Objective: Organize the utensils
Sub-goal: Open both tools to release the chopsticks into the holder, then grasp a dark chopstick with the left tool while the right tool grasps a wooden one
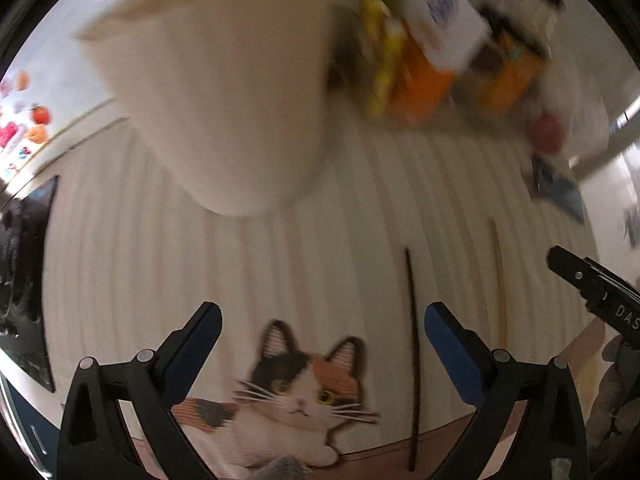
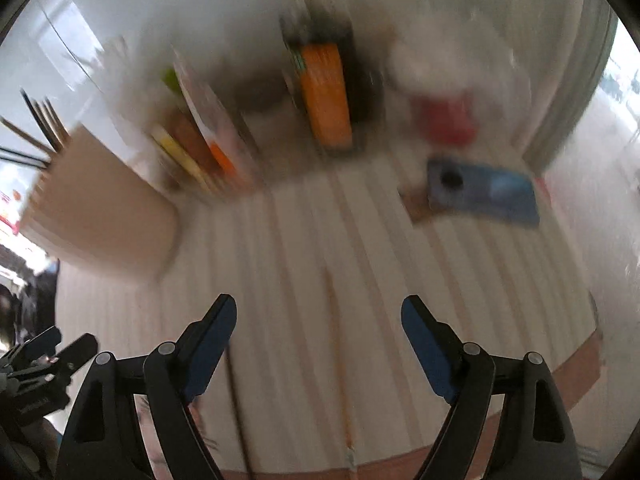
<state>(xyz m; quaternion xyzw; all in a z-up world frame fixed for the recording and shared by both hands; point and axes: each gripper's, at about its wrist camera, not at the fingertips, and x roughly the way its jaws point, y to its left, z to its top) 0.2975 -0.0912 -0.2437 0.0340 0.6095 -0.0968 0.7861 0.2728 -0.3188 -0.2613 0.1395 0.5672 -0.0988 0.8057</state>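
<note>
**Ana:** Left wrist view is showing two chopsticks lying loose on the striped cloth: a dark chopstick running from about 6 o'clock up toward centre, and a pale wooden chopstick just beside it toward 3 o'clock. Neither is being held.

**Ben:** And the left gripper?

**Ana:** Its jaws are standing wide with nothing between them, the dark stick lying just inside the right-hand one. The right gripper is also gaping wide and empty, and both sticks are running up between its jaws from 6 o'clock.

**Ben:** So where are they meant to go?

**Ana:** Likely the beige holder at 9 o'clock in the right view. Other sticks are already poking out of its top, so I'm judging it as the collecting pot. In the left view it's looming at 11 o'clock.

**Ben:** Anything nearby?

**Ana:** A blue phone is lying at 2 o'clock, well apart, and blurred bottles and packets are crowding 12 o'clock. A cat picture is decorating the cloth on the desk.
</note>
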